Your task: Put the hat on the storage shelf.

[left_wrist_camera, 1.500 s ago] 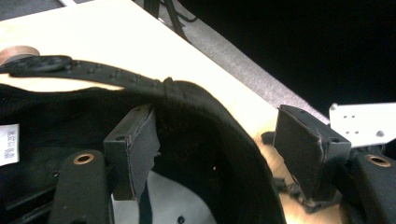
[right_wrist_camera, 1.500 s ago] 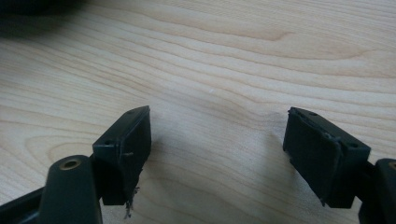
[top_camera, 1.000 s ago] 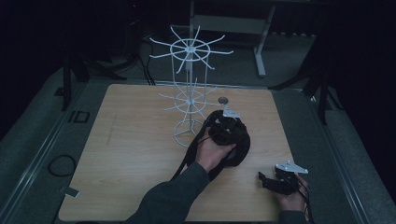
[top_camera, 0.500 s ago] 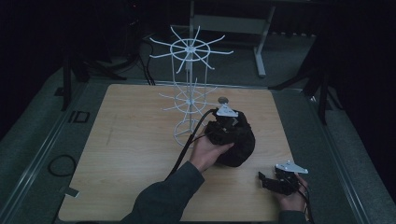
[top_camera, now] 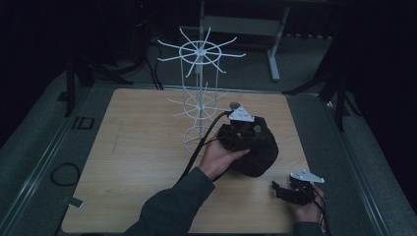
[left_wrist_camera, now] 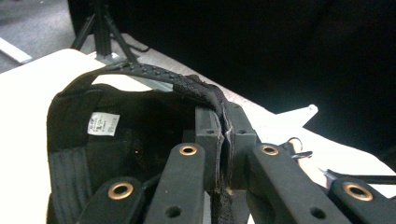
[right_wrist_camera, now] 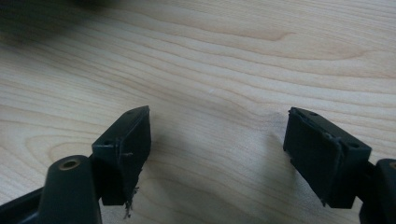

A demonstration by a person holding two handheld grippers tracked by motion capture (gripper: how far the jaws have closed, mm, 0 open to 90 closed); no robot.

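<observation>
**Left tool pinching the cap, right tool spread over bare table**

In my left tool view, the left tool (left_wrist_camera: 224, 154) has its jaws pressed together on a fold of black fabric: the rim of a black cap (left_wrist_camera: 140, 121), right where the perforated back strap (left_wrist_camera: 140, 71) meets the cloth. The fabric edge runs up between the two pads, with no gap I can see. The cap's hollow inside faces the camera in the left half of the frame, with a small white label (left_wrist_camera: 103, 123) sewn into it.

From the high view, the left tool (top_camera: 243, 127) sits at the top of the cap (top_camera: 255, 152), just right of centre, with its grey plate above it and my left hand (top_camera: 219, 158) cupped against the cap's left side. Whether the cap rests on the table (top_camera: 137, 147) or hangs just above it, I cannot tell.

My right tool (right_wrist_camera: 217, 154) has its jaws spread wide with nothing between them, only pale wood grain beneath. In the high view it lies low at the lower right (top_camera: 282, 191), held by my right hand (top_camera: 307, 209), near the cap but apart from it.

A white wire rack (top_camera: 199, 93) with radiating arms stands just upper left of the cap, near the table's far edge.
</observation>
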